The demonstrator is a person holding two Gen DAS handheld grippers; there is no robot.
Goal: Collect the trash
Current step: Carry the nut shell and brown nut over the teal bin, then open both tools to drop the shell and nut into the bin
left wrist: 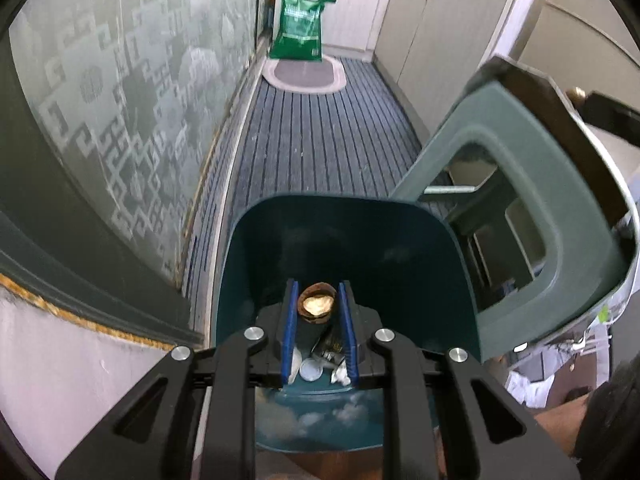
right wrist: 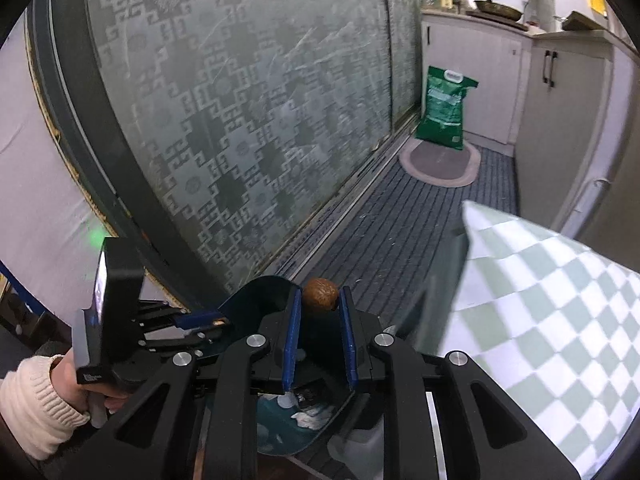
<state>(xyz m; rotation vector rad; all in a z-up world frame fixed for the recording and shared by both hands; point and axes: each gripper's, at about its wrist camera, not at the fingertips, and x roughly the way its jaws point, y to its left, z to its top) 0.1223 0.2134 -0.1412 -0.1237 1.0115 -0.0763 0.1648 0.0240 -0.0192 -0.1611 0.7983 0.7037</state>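
Note:
In the left wrist view my left gripper [left wrist: 318, 292] is shut on a brown walnut shell half [left wrist: 316, 306], hollow side up. It hangs over the open dark teal trash bin [left wrist: 360, 248]. Paper scraps and a round lid [left wrist: 311, 370] lie at the bin's bottom. In the right wrist view my right gripper [right wrist: 320, 296] is shut on a rounded brown walnut shell [right wrist: 320, 299] just above the bin's rim [right wrist: 256, 290]. My left gripper [right wrist: 208, 320] shows at the left there, reaching over the bin and held by a hand in a cream sleeve [right wrist: 36, 396].
A green plastic stool [left wrist: 520, 184] stands right of the bin. A green-and-white checked cloth [right wrist: 540, 304] hangs at the right. A frosted glass sliding door [right wrist: 240, 120] runs along the left. A green bag [left wrist: 302, 24] and an oval mat [left wrist: 304, 74] lie at the far end of the striped floor, by white cabinets [right wrist: 560, 120].

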